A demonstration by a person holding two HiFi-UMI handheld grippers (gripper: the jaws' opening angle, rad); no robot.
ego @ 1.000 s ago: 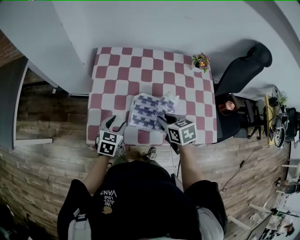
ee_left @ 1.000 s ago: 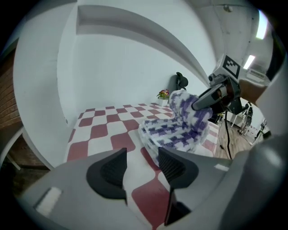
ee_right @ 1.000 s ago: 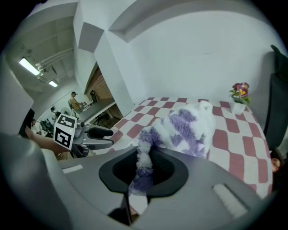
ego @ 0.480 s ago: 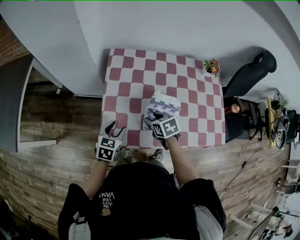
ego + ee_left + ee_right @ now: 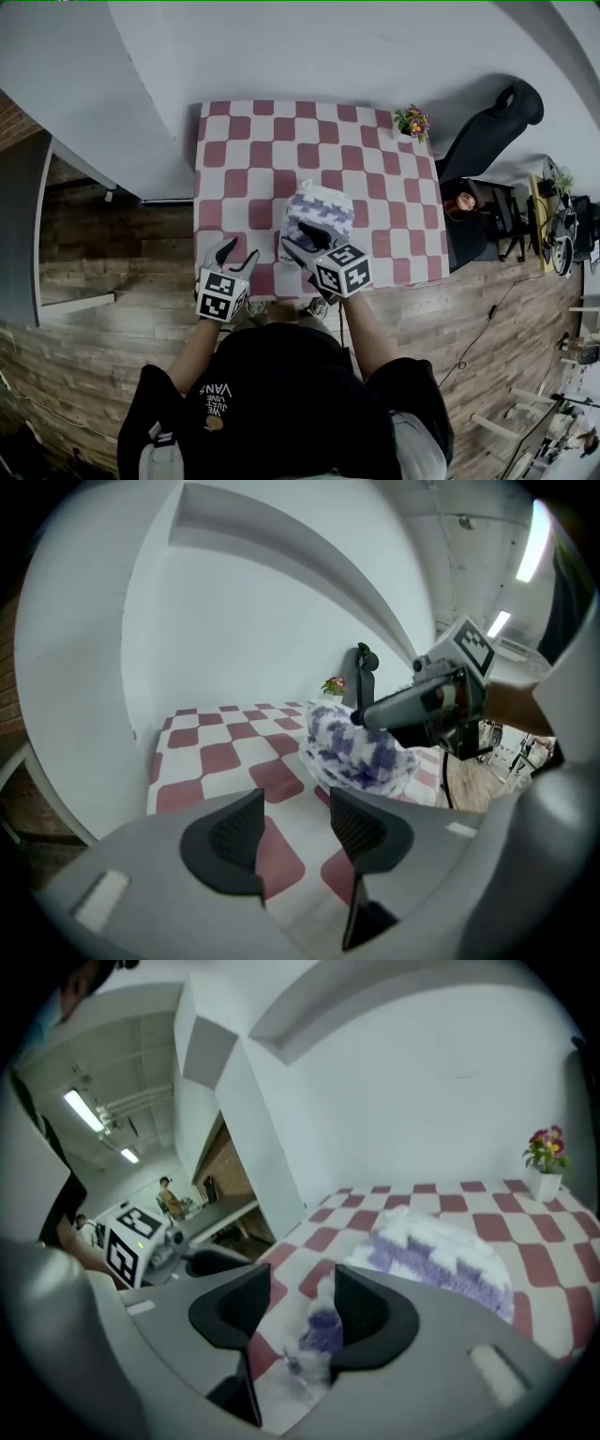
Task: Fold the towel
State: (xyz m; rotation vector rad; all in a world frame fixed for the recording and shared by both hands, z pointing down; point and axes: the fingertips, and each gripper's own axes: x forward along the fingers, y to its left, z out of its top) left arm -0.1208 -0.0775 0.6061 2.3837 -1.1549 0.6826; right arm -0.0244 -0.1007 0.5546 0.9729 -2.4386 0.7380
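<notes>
Purple-white towel [image 5: 319,211] bunched near table [image 5: 244,150] front edge | left tongs [image 5: 236,251] spread, empty | right tongs [image 5: 302,239] just opening, towel corner between

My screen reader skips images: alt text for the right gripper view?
The right gripper, jaws just opening, has a corner of the purple-and-white towel between them; the rest lies folded on a checked table, flower pot beyond.

Head view looks steeply down over the left gripper [image 5: 234,253] and right gripper [image 5: 305,242]; each gripper view looks closely along its jaws toward the shared towel [image 5: 317,211] ahead.
</notes>
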